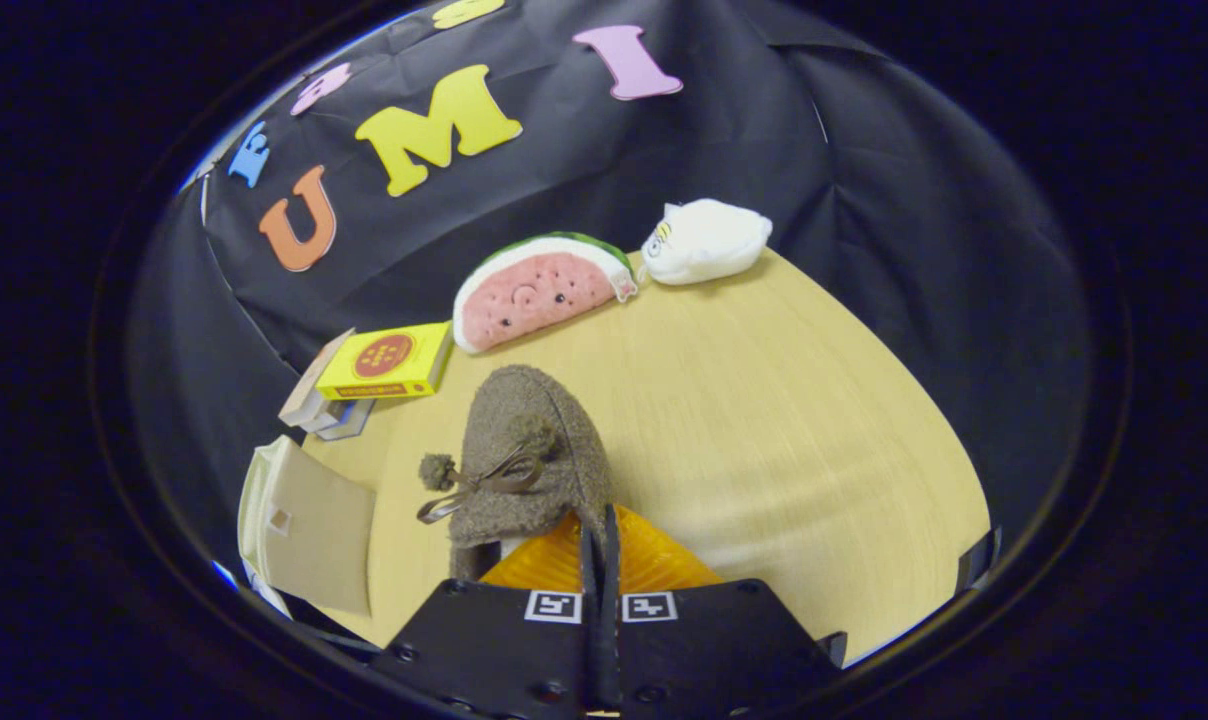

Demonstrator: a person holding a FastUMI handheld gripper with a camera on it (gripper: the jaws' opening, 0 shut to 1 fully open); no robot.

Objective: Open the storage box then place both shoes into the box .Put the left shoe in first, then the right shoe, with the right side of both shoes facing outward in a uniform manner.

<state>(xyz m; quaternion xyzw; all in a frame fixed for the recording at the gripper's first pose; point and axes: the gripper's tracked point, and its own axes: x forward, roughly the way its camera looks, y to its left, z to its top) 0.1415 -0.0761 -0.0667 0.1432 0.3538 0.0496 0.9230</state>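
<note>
Shoe, brown and fuzzy with pom-pom laces, sat just ahead of the gripper, toe pointing away toward the table's far edge. The fingers were pressed nearly together on the thin collar at the shoe's heel opening, so I'd call that a pinch hold on the shoe (orange lining showed right behind the fingertips). Gripping at the collar makes sense: it's the only thin, stiff edge on a soft shoe, and it lets the toe hang free for steering.

I couldn't tell whether the sole was touching the tabletop or slightly lifted.

A beige box, probably the storage box, stood at the table's left edge, near the shoe. Its flat panel faced the camera, and whether it was open I couldn't say. I couldn't confirm which shoe this was either, so it's worth checking before it goes in, given the left-first order.

The rest was clutter along the far edge: a yellow box stacked on some books near the left corner, a watermelon plush beyond the shoe's toe, and a white plush just beside it.
</note>
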